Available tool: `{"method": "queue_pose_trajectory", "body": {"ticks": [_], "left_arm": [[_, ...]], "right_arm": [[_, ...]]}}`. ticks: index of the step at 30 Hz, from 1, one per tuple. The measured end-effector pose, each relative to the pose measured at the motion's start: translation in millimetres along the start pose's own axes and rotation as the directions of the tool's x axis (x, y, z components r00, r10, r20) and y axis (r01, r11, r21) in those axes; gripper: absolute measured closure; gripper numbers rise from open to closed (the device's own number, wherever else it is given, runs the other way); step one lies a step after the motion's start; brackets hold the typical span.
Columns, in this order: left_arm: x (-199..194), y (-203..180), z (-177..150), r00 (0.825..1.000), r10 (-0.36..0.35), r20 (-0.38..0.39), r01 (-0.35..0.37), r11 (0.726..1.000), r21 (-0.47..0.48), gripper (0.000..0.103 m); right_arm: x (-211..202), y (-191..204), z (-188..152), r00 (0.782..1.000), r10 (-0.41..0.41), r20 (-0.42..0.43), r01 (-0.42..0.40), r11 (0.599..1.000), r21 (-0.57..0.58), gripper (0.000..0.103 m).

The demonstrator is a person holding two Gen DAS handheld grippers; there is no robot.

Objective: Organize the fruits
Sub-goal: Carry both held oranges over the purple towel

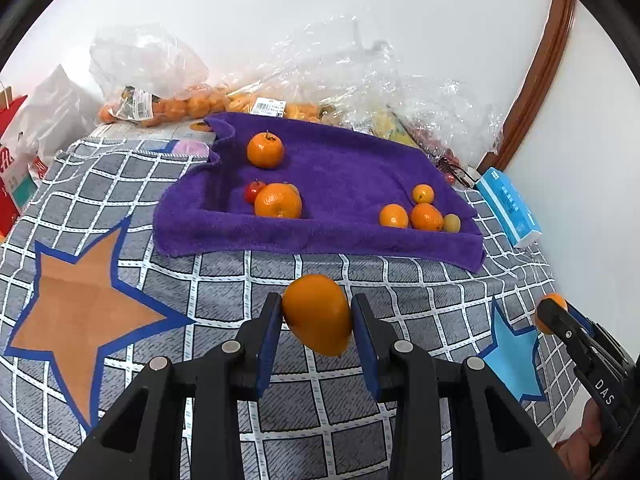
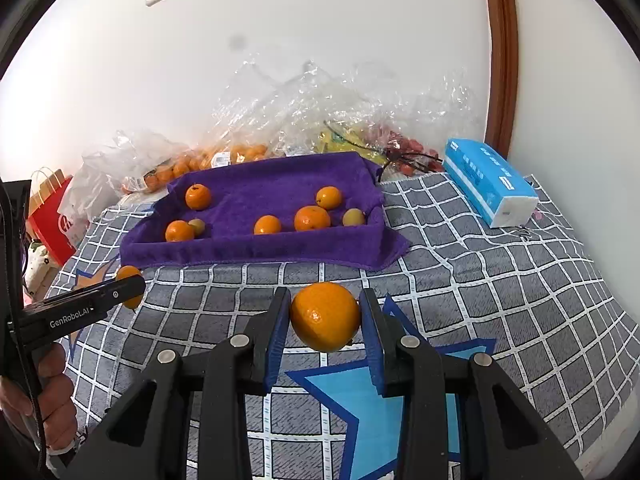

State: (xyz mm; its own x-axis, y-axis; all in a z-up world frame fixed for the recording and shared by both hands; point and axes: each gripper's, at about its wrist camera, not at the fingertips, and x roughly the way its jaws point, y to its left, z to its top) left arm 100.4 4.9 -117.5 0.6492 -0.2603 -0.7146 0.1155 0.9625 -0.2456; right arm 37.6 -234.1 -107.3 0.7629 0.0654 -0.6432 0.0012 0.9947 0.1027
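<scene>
I hold an orange in each gripper. At the bottom centre of the left wrist view, my left gripper (image 1: 316, 316) has its jaws closed on an orange (image 1: 318, 314) that sits tilted, its lower end hanging below the pads. At the bottom centre of the right wrist view, my right gripper (image 2: 325, 316) clamps a rounder orange (image 2: 325, 317) squarely between its pads. Both fruits hang above the checked blanket (image 2: 500, 280), clear of it.

Higher in the frame lies the purple towel (image 1: 352, 176), raised at its edges like a tray, with several oranges and smaller fruits already in it. Behind it, against the wall, are plastic bags (image 1: 168, 96) of fruit, and at the right a blue tissue pack (image 2: 488, 182).

My worry is the left orange: gripped off-centre and smooth, it could swivel or slip out and roll across the blanket. Dropped from too high into the towel, either fruit could knock the clusters apart. The two grippers, heading for the same towel, could also bump each other.
</scene>
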Motion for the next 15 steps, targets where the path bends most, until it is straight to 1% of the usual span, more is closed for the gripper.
{"method": "queue_pose_trajectory", "body": {"ticks": [7, 15], "left_arm": [[-8.7, -0.2, 4.4, 1.000, -0.006, 0.019, 0.006, 1.000, 0.005, 0.069], [-9.4, -2.0, 14.6, 0.999, -0.013, 0.032, 0.013, 1.000, 0.002, 0.069]], "right_arm": [[-0.6, 2.4, 1.4, 1.000, 0.019, 0.002, -0.019, 1.000, 0.003, 0.068], [1.6, -1.0, 8.4, 1.000, 0.016, 0.011, -0.016, 1.000, -0.004, 0.068]]}}
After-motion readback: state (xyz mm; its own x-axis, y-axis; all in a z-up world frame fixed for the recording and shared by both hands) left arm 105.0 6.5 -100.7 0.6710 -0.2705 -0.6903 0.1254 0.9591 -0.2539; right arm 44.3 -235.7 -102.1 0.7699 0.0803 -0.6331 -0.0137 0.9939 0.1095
